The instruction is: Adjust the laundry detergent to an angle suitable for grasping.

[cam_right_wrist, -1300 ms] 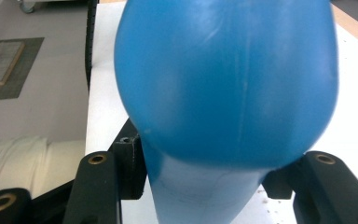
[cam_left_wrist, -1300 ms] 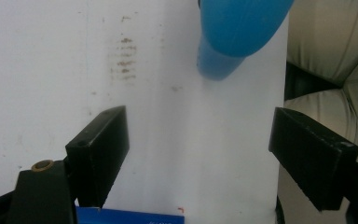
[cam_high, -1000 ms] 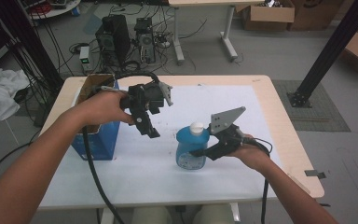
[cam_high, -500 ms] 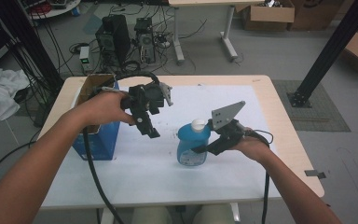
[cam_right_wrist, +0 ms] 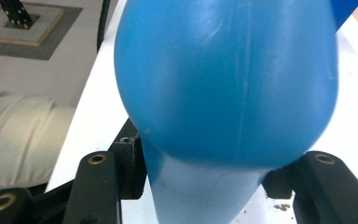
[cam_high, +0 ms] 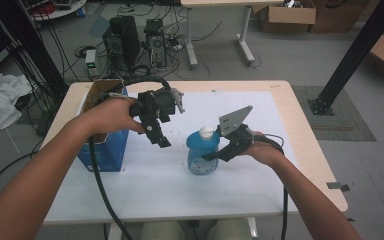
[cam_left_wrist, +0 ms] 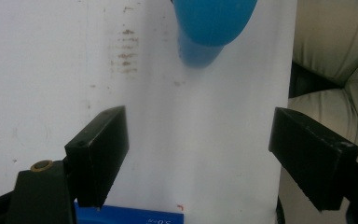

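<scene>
A blue plastic bottle (cam_high: 201, 154) with a white cap stands near the middle of the white table top (cam_high: 260, 185). My right gripper (cam_high: 219, 151) comes in from the right and is shut on the bottle's body; in the right gripper view the bottle (cam_right_wrist: 228, 84) bulges between the two jaws. My left gripper (cam_high: 158, 134) is held in the air to the left of the bottle, jaws pointing down, open and empty. In the left gripper view (cam_left_wrist: 200, 144) the bottle (cam_left_wrist: 214, 21) lies ahead at the top edge.
A blue box (cam_high: 102, 145) with an open cardboard-coloured top stands at the table's left side, under my left forearm; its edge (cam_left_wrist: 130, 217) lies below the left jaws. The table's near edge and the person's lap (cam_left_wrist: 335, 46) are close.
The right gripper and the bottle have shifted very slightly to the left. The left gripper has stayed in place, still open.
</scene>
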A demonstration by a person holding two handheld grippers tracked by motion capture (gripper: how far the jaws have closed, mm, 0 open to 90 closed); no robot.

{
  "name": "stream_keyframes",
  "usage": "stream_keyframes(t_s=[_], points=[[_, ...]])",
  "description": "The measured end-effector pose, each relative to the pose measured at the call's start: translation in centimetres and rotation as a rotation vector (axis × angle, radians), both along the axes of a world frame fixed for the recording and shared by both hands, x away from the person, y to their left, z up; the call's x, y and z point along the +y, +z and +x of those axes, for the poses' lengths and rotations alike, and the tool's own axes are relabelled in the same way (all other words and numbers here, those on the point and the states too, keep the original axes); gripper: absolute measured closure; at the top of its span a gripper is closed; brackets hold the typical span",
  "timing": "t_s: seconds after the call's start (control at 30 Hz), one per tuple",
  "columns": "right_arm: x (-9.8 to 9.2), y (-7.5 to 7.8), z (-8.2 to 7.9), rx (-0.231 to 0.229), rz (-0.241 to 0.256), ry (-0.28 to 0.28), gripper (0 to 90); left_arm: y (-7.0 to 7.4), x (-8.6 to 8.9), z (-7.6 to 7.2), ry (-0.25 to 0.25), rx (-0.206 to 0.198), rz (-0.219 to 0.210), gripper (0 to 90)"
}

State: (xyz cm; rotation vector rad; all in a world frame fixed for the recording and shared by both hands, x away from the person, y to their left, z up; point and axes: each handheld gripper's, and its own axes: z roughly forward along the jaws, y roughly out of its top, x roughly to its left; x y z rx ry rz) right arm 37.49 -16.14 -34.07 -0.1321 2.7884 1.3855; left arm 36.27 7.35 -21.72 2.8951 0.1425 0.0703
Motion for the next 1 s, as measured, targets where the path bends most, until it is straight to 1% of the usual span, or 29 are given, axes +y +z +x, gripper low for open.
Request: stream_keyframes(t_s=[0.1, 0.13, 0.27, 0.53, 0.8, 1.0], points=[[0.5, -0.4, 0.1, -0.001, -0.008, 0.005, 45.2, 0.0, 0.1, 0.0, 0.005, 0.004, -0.002, 20.6], [0.7, -0.8, 0.1, -0.002, -0.010, 0.008, 45.2, -0.1, 0.2, 0.0, 0.005, 0.002, 0.001, 20.6], [1.1, -1.5, 0.3, 0.007, -0.030, 0.012, 45.2, -0.1, 0.2, 0.1, 0.005, 0.004, 0.002, 20.6], [1.5, -2.0, 0.5, 0.021, -0.045, 0.011, 45.1, -0.2, 0.3, 0.1, 0.010, 0.007, -0.001, 20.6], [1.1, -2.4, 0.6, 0.039, -0.023, 0.001, 44.9, -0.4, 0.4, 0.0, 0.014, 0.008, 0.000, 20.6], [1.0, -2.4, 0.6, 0.042, -0.027, -0.001, 44.4, -0.4, 0.3, -0.1, 0.011, 0.009, 0.003, 20.6]])
